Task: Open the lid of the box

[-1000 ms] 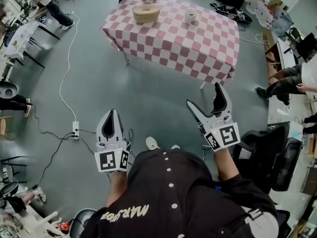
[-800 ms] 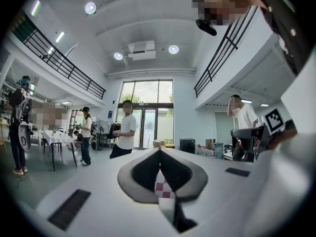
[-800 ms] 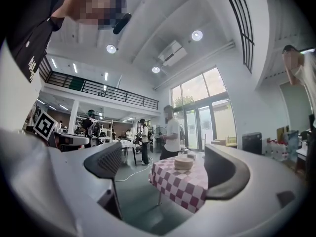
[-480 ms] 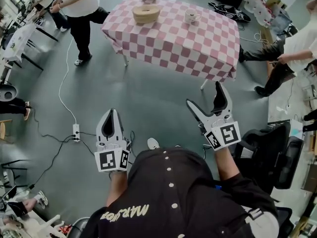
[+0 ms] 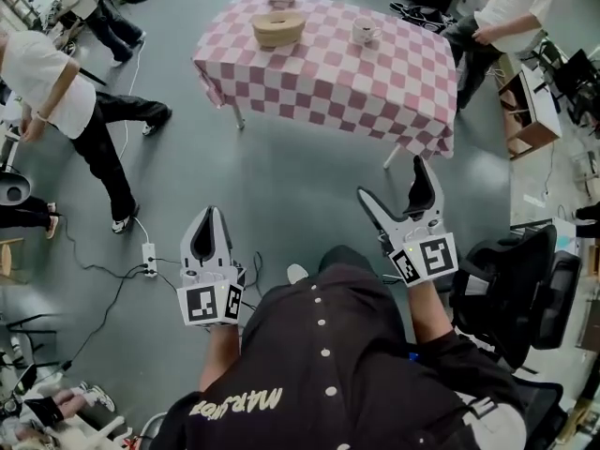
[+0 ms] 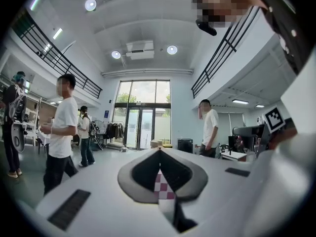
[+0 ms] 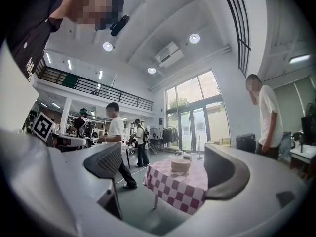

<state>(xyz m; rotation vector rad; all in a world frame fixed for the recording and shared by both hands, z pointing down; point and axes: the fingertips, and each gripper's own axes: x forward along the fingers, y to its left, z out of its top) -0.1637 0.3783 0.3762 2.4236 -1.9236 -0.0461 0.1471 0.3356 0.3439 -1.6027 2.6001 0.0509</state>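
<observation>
Bystanders [image 5: 58, 97] have walked on; left hand-held gripper [image 5: 208, 237] stays pressed together, right hand-held gripper [image 5: 394, 184] spread and empty, both likely idle because the box [image 5: 277, 28] sits well ahead on the surface [image 5: 375, 87].

Colours and patterns in the head view.
The tablecloth [image 5: 356, 73] was checked in pink and white; on it the box [image 5: 277, 27] was pale tan and the cup [image 5: 362, 31] white. The floor [image 5: 281, 176] was dull grey-green. The left gripper [image 5: 213, 214] and right gripper [image 5: 390, 178] were pale grey with black jaw pads, each carrying black-and-white square markers [image 5: 211, 304]. The shirt [image 5: 319, 382] was black with white buttons.
</observation>
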